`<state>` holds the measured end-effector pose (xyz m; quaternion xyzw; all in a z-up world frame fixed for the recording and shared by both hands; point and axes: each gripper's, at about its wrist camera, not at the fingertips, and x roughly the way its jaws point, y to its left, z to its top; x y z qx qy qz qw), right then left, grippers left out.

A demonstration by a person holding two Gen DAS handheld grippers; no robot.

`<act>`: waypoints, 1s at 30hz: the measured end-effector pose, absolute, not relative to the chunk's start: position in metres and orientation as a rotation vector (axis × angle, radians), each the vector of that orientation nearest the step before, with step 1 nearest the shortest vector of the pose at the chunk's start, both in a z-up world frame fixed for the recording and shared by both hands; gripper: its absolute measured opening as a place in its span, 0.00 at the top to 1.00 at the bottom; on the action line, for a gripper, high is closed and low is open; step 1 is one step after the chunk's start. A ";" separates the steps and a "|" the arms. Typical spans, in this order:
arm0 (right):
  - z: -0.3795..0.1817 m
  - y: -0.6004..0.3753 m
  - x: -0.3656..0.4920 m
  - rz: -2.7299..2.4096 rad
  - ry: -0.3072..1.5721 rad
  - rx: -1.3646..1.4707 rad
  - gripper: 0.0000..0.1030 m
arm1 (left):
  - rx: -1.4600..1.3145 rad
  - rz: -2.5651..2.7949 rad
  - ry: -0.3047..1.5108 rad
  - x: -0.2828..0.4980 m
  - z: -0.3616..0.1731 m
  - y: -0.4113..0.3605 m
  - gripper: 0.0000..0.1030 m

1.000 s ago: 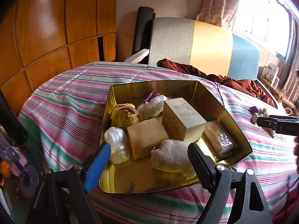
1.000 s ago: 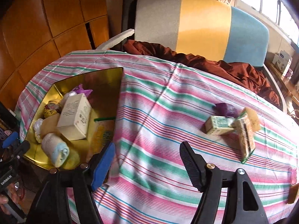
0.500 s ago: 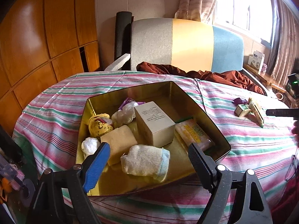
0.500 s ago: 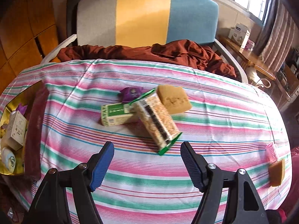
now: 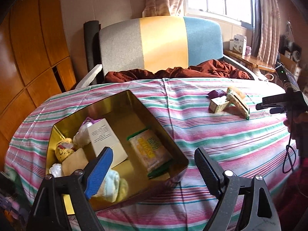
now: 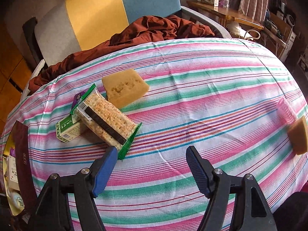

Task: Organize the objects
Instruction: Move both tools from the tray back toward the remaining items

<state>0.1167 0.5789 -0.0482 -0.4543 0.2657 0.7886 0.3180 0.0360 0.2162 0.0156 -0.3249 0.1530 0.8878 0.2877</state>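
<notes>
The cracker packet (image 6: 106,120) lies just ahead-left of the empty, open right gripper (image 6: 151,170), propped on the small green box (image 6: 67,128). A skewed grip could tip it or shove the box. The left gripper (image 5: 154,170), also open and empty, hovers over the gold tin (image 5: 177,158). A second ago the right gripper faced the tin; now it faces the packet.
</notes>
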 end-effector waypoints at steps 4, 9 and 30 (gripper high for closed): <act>-0.047 0.581 0.119 2.062 0.702 -1.184 0.27 | -0.859 2.306 0.429 0.041 0.013 0.247 0.15; -0.044 0.589 0.130 2.024 0.748 -1.137 0.27 | -0.905 2.236 0.399 0.041 0.004 0.278 0.16; -0.048 0.601 0.138 2.037 0.986 -1.130 0.27 | -0.838 2.075 0.648 -0.016 -0.032 0.427 0.21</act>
